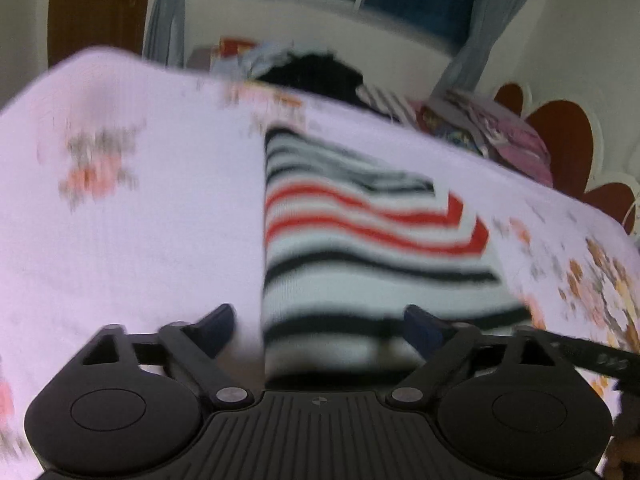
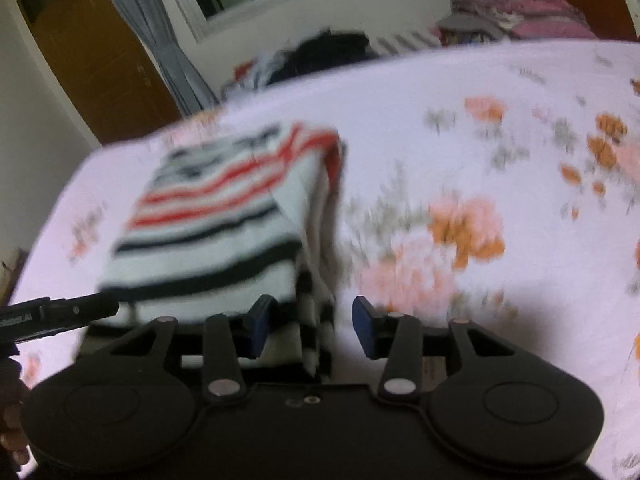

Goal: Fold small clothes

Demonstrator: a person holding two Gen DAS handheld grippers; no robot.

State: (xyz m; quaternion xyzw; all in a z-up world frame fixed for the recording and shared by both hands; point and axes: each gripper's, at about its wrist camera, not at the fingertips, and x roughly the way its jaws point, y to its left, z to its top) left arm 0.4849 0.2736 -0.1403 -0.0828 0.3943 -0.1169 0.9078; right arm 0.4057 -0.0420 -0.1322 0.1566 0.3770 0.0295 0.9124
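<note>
A small striped garment (image 1: 360,248), white with black and red stripes, lies folded in a compact stack on the floral bedsheet (image 1: 140,220). My left gripper (image 1: 320,324) is open at the garment's near edge, its fingers on either side of the left corner. In the right wrist view the same garment (image 2: 224,216) lies left of centre. My right gripper (image 2: 312,324) is open at the garment's near right corner, with the folded edge between its fingers. Both views are blurred by motion.
A dark heap of clothes (image 1: 312,76) and a pink patterned bundle (image 1: 500,128) lie at the far side of the bed. Behind are a window with grey curtains (image 2: 160,32) and a brown door (image 2: 92,52). The sheet (image 2: 480,200) stretches to the right.
</note>
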